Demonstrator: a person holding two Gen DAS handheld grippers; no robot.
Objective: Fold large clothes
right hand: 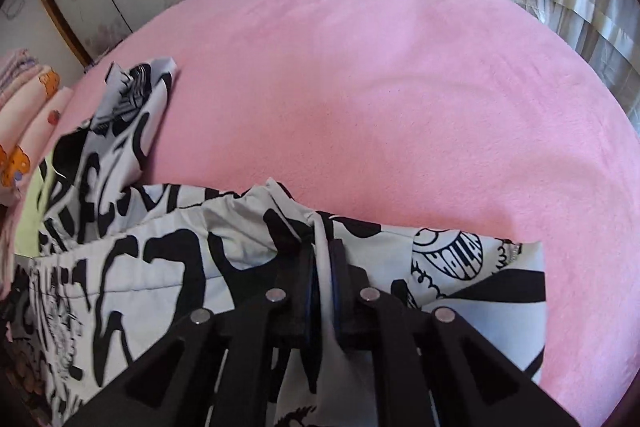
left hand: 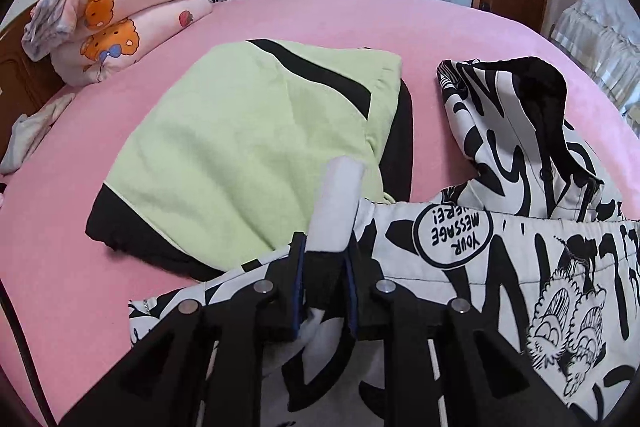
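The black-and-white printed jacket (left hand: 500, 259) lay crumpled across the near edge of the pink bed (right hand: 380, 87). My left fingers (left hand: 324, 267) pinched its pale cuff; my right fingers (right hand: 324, 279) clamped a fabric fold. A folded green garment (left hand: 256, 147) sat just left.
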